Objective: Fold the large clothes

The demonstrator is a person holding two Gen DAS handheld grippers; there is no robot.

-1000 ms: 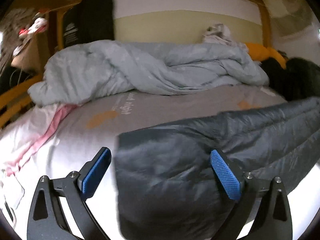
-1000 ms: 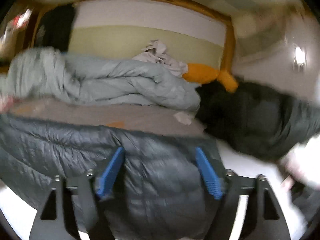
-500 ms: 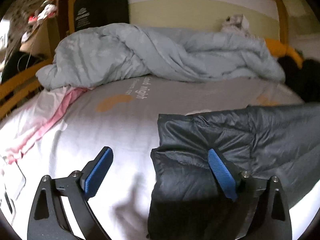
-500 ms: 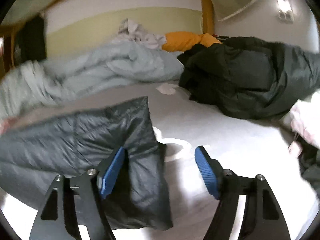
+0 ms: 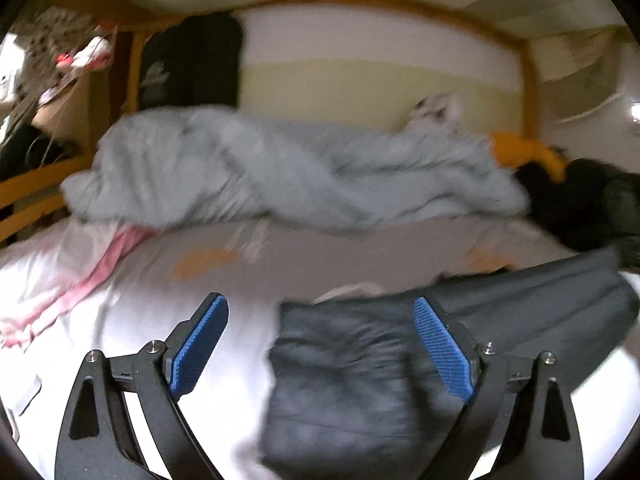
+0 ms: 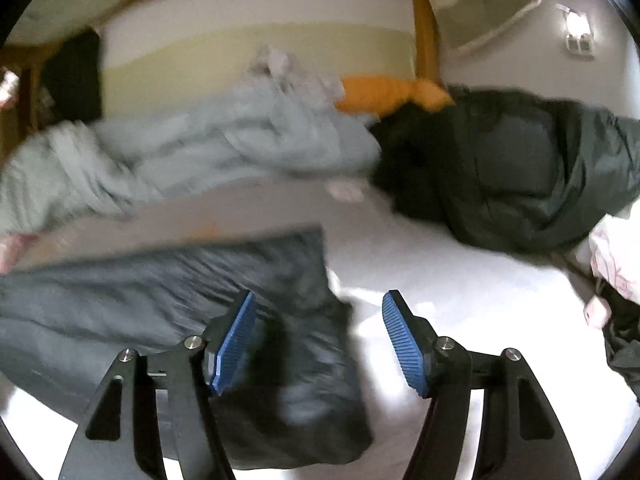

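Observation:
A dark grey quilted puffer jacket [image 5: 360,376] lies folded into a long strip on the white bed sheet [image 5: 120,320]. In the left wrist view its left end sits between and under my open left gripper [image 5: 320,344]. In the right wrist view the jacket [image 6: 160,304] stretches to the left, and its right end lies under my open right gripper [image 6: 320,340]. Both grippers hover just above the jacket ends and hold nothing. Both views are blurred by motion.
A crumpled light blue duvet [image 5: 280,176] lies across the back of the bed. A dark green coat [image 6: 520,172] is heaped at the right, beside an orange cloth [image 6: 392,92]. Pink-and-white fabric [image 5: 60,280] lies at the left edge. A wooden bed frame [image 5: 528,80] surrounds the bed.
Both grippers have let the jacket down and pulled back toward its ends. The jacket now lies flat on the sheet, and both cameras have tilted up slightly.

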